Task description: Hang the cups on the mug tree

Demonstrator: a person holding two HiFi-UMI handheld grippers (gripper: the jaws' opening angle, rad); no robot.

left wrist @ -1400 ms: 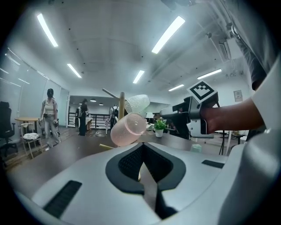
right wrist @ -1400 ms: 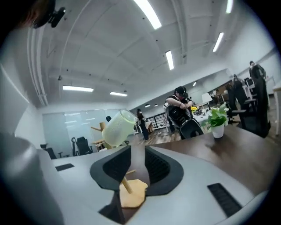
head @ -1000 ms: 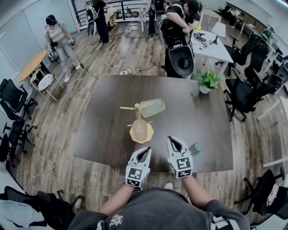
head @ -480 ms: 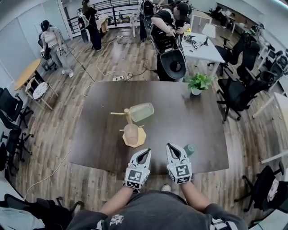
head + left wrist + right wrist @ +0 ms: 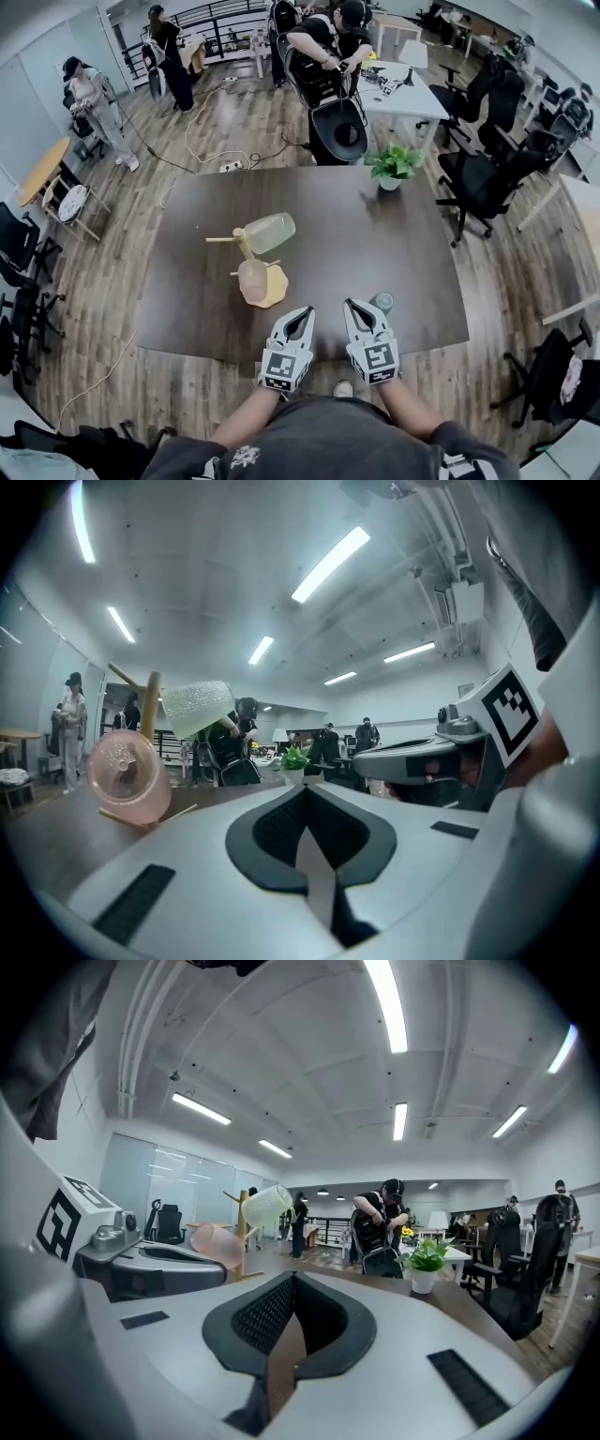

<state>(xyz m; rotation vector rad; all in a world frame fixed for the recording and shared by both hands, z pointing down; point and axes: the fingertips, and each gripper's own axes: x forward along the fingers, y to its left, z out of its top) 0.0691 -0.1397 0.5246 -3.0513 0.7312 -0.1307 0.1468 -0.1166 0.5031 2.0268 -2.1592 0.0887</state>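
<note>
With left tongs [image 5: 300,317] and right tongs [image 5: 357,310] both closed and empty, I'd pinch the rim of the cup [image 5: 382,302] just beside the right: probably light, stiff, slippery.

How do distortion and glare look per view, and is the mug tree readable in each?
Head view: strong fisheye, table edges bow, light even, mug tree sharp. Left gripper view: circular vignette, ceiling strip light blown out, pink cup large and clear. Right gripper view: same vignette, another strip light glares overhead, mug tree small but legible.
</note>
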